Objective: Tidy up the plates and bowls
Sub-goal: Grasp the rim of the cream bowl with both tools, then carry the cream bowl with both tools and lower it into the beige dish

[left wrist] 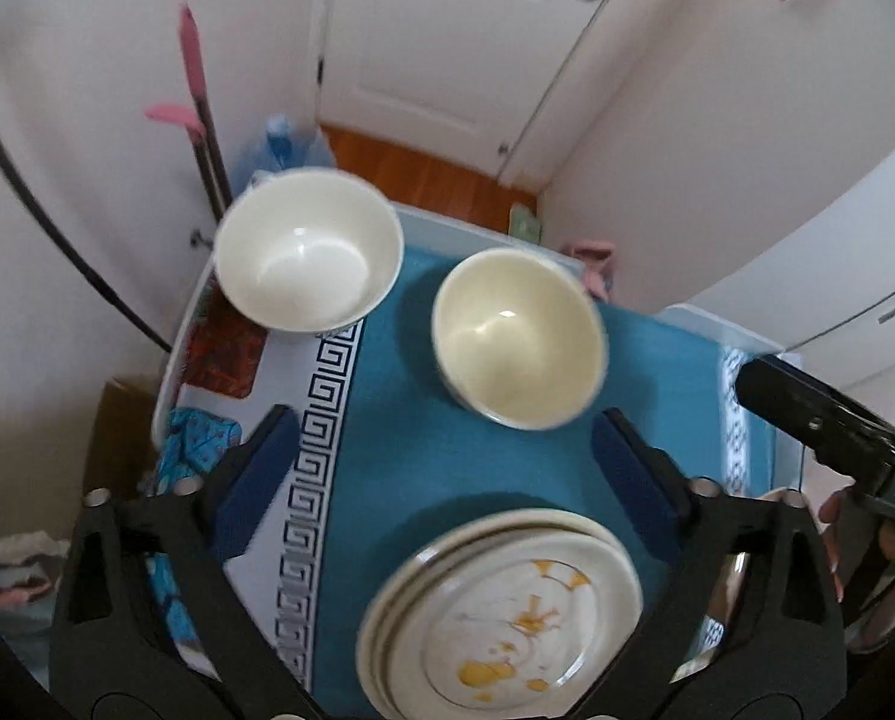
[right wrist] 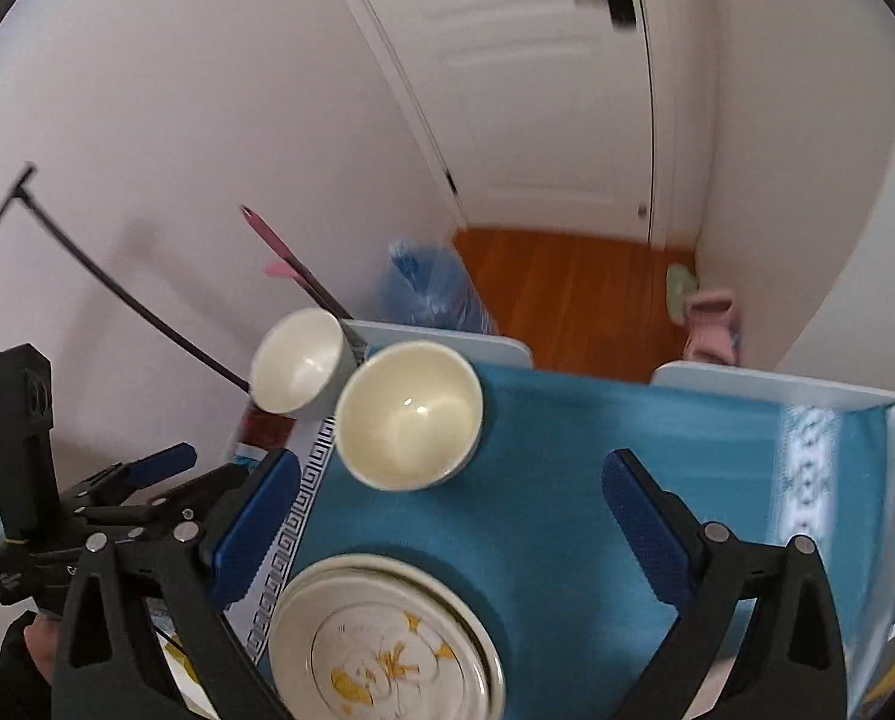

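Observation:
Two bowls stand on the blue cloth: a white bowl [left wrist: 309,252] at the far left corner and a cream bowl [left wrist: 519,336] nearer the middle. A stack of cream plates [left wrist: 501,618] with a yellow pattern lies at the near edge. My left gripper [left wrist: 444,480] hovers open above the cloth between the cream bowl and the plates, holding nothing. In the right wrist view the white bowl [right wrist: 300,360], cream bowl [right wrist: 408,414] and plate stack [right wrist: 381,642] all lie left of centre. My right gripper [right wrist: 450,528] is open and empty over bare cloth.
The white table edge [left wrist: 459,225] ends just behind the bowls, with a wood floor [right wrist: 567,294] and a white door beyond. A blue plastic bag [right wrist: 429,294], pink-handled sticks [left wrist: 192,78] and pink slippers [right wrist: 711,324] stand near the far side. A black cable [right wrist: 117,294] hangs at left.

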### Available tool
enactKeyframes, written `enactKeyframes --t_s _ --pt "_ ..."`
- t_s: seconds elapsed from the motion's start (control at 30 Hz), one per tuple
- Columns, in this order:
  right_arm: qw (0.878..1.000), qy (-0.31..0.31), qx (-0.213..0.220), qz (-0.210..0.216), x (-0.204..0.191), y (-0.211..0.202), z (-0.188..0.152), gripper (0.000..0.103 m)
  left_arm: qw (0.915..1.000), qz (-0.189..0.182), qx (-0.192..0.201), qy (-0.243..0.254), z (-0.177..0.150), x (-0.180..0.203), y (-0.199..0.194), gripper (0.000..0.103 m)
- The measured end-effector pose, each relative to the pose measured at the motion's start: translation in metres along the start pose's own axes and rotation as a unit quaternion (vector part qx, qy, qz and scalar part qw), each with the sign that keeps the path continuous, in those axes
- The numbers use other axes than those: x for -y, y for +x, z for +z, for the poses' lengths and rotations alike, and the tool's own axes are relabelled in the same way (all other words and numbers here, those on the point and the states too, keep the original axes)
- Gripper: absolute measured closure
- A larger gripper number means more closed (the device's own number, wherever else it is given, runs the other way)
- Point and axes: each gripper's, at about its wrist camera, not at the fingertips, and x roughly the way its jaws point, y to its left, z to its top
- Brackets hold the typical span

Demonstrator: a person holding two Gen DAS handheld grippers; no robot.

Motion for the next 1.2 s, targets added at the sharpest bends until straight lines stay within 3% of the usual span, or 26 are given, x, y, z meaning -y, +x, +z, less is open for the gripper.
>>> enactKeyframes --t_s 0.17,0.3,0.57,0.63,0.7,1.2 --pt "0.998 0.025 -0.053 -0.009 0.007 0.06 0.002 0.033 0.9988 -0.001 -0.045 0.019 0.014 -0.009 0.047 0.03" --pt "0.996 0.032 -0.083 -0.02 0.011 0.087 0.0 0.046 0.9967 -0.009 -0.074 0.034 0.02 -0.006 0.078 0.05" --pt "0.993 0.033 -0.109 -0.013 0.015 0.115 0.005 0.069 0.9948 -0.011 -0.087 0.052 0.022 0.0 0.105 0.071" --pt "0.993 0.039 -0.112 -0.01 0.017 0.119 0.004 0.071 0.9942 -0.013 -0.085 0.065 0.022 0.004 0.107 0.083" --pt "0.992 0.041 -0.116 -0.008 0.017 0.123 0.004 0.083 0.9939 -0.007 -0.082 0.074 0.024 0.008 0.108 0.085" --pt "0.995 0.044 -0.091 -0.007 0.011 0.11 0.004 0.086 0.9934 0.011 -0.053 0.101 0.033 0.021 0.084 0.086"
